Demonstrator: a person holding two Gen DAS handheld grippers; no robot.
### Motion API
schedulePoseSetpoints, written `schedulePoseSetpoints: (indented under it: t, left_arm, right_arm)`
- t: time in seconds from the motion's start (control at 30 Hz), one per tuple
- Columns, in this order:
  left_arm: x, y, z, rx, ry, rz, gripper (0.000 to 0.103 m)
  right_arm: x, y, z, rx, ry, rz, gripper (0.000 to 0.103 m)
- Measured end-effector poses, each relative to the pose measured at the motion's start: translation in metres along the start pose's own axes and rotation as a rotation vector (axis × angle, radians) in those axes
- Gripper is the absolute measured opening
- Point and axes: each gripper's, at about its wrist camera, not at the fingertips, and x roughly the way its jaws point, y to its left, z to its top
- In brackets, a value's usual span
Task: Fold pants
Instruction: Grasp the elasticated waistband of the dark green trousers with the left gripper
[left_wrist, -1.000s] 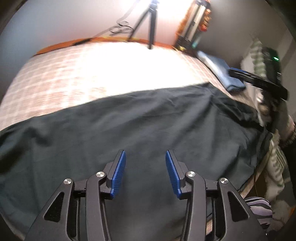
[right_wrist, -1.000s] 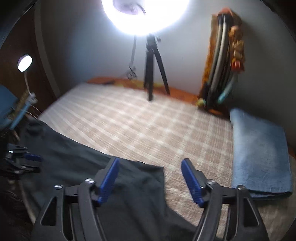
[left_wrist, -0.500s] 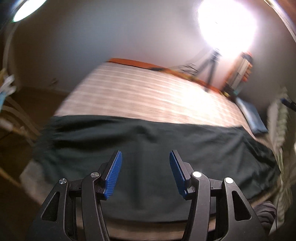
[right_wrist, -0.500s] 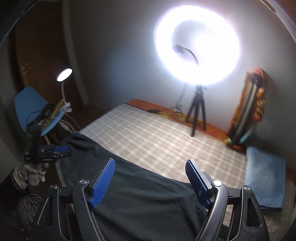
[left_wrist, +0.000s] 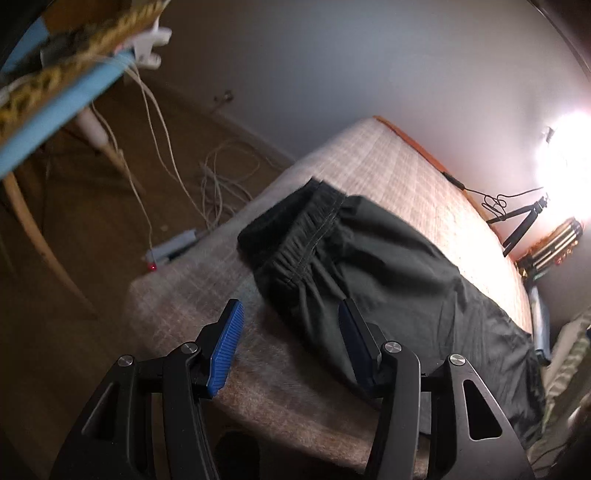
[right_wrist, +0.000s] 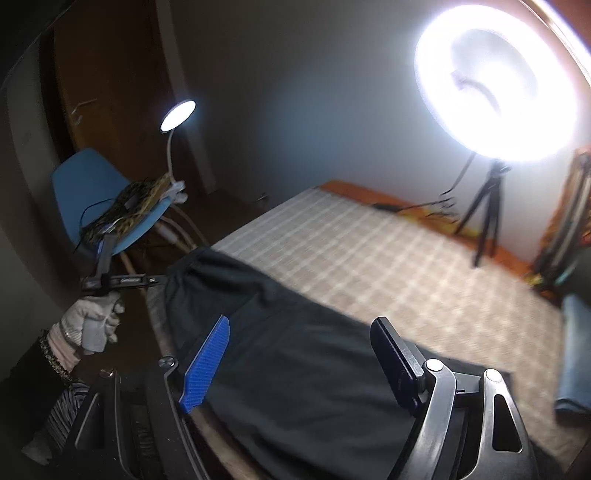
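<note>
Dark pants (left_wrist: 388, 266) lie flat along the near edge of a bed with a checked cover (left_wrist: 399, 173). Their elastic waistband (left_wrist: 295, 236) is at the bed's left end. My left gripper (left_wrist: 288, 332) is open and empty, just above the bed corner near the waistband. In the right wrist view the pants (right_wrist: 295, 350) stretch across the bed, and my right gripper (right_wrist: 299, 350) is open and empty above their middle. The left gripper (right_wrist: 147, 280) shows there too, held in a gloved hand by the waistband end.
A blue chair (right_wrist: 92, 192) with clutter and a small lamp (right_wrist: 177, 114) stands left of the bed. Cables and a power strip (left_wrist: 173, 247) lie on the floor. A ring light on a tripod (right_wrist: 495, 85) stands at the far side. A folded blue towel (right_wrist: 576, 354) lies at the right.
The left gripper has swung left from over the pants' middle to the waistband end at the bed corner. The right gripper has lifted and tilted up, looking further left.
</note>
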Motion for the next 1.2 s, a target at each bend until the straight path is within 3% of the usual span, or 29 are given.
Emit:
schedulePoseSetpoints:
  t: [0.17, 0.23, 0.3, 0.43, 0.57, 0.63, 0.7, 0.77, 0.83, 0.87, 0.9, 1.03, 1.2]
  left_arm:
    - [0.016, -0.006, 0.004, -0.036, 0.007, -0.023, 0.049]
    - [0.021, -0.009, 0.008, -0.022, -0.006, -0.018, 0.038]
    - [0.027, -0.013, 0.007, 0.023, -0.015, 0.038, 0.021]
    - [0.031, -0.009, 0.003, 0.060, -0.047, 0.067, 0.015]
    - [0.015, -0.024, 0.006, 0.160, -0.132, 0.093, 0.013]
    - [0.022, -0.028, 0.010, 0.183, -0.117, 0.103, 0.013]
    - [0.035, -0.020, 0.012, 0.146, -0.061, 0.116, 0.017]
    - [0.036, -0.013, 0.014, 0.101, -0.068, 0.081, 0.018]
    - [0.030, -0.011, 0.014, 0.101, -0.079, 0.085, 0.030]
    - [0.026, -0.008, 0.014, 0.091, -0.092, 0.113, 0.047]
    - [0.022, -0.004, 0.014, 0.066, -0.102, 0.129, 0.055]
    - [0.018, 0.022, 0.013, -0.113, -0.079, 0.008, 0.055]
    - [0.030, 0.024, 0.016, -0.135, -0.066, -0.003, 0.055]
  right_arm:
    - [0.037, 0.023, -0.026, 0.017, 0.031, 0.064, 0.081]
    - [0.049, 0.026, -0.035, 0.023, 0.046, 0.079, 0.081]
    - [0.057, 0.026, -0.041, 0.024, 0.064, 0.070, 0.081]
    - [0.064, 0.020, -0.051, 0.024, 0.074, 0.069, 0.081]
    - [0.076, 0.004, -0.060, 0.100, 0.101, 0.091, 0.081]
    - [0.079, 0.002, -0.062, 0.109, 0.108, 0.093, 0.081]
    - [0.079, 0.003, -0.060, 0.103, 0.094, 0.097, 0.081]
    - [0.078, 0.006, -0.059, 0.091, 0.083, 0.109, 0.081]
    - [0.075, 0.010, -0.059, 0.072, 0.075, 0.115, 0.081]
    - [0.074, 0.013, -0.059, 0.059, 0.072, 0.119, 0.081]
    - [0.076, 0.016, -0.059, 0.051, 0.072, 0.119, 0.081]
    - [0.083, 0.020, -0.059, 0.041, 0.091, 0.138, 0.081]
    - [0.089, 0.020, -0.059, 0.060, 0.100, 0.159, 0.081]
